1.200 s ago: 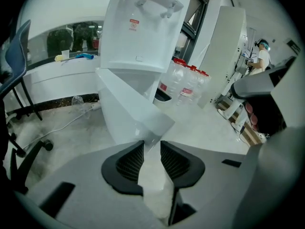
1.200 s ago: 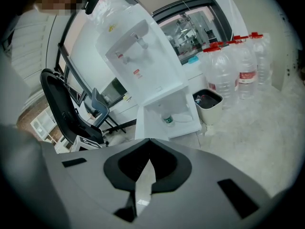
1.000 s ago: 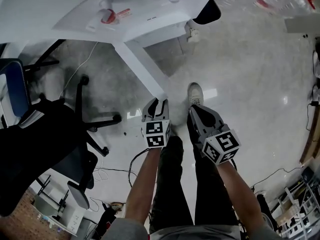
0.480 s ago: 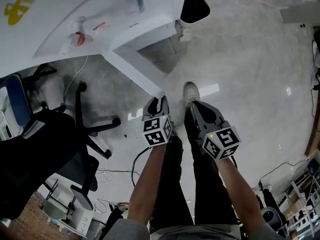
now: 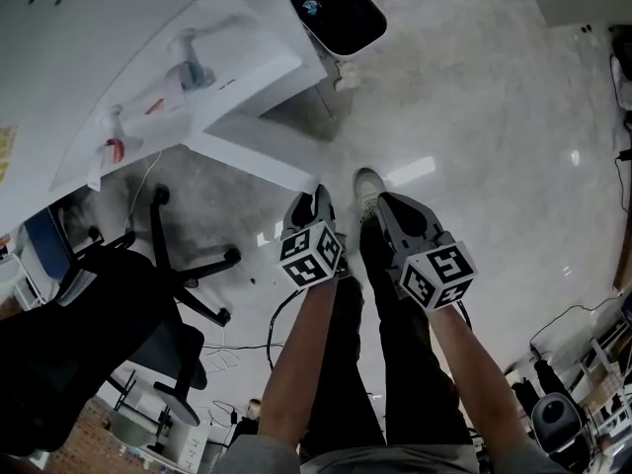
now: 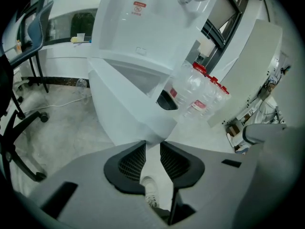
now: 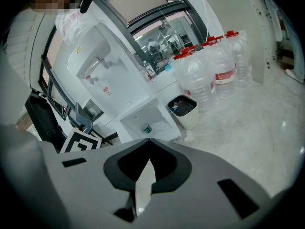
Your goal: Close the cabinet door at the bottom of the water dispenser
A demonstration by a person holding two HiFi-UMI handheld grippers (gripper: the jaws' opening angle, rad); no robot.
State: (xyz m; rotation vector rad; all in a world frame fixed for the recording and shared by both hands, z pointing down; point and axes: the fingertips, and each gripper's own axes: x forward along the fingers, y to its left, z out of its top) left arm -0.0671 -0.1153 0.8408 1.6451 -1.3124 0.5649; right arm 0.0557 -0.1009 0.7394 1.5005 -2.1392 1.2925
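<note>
**Cabinet door open; tongs at its free edge.**

The water dispenser [image 5: 148,77] stands on the floor ahead and to the left. Its lower cabinet door [image 5: 255,156] hangs swung out toward the person, free edge just ahead of the left gripper [image 5: 314,203]. The left tongs are narrowly apart with nothing between them, and in the left gripper view the door's near corner sits right at their tips. The right gripper [image 5: 383,205], beside the left one, has its tongs closed tip to tip and is empty. The door looks like a light, stiff, smooth hinged panel and should swing freely. No grasp should be needed: press the flat outer face near the free edge, far from the hinge, until it seats. A wastebin [image 5: 341,13] beyond the dispenser appears outside the door's arc.
</note>
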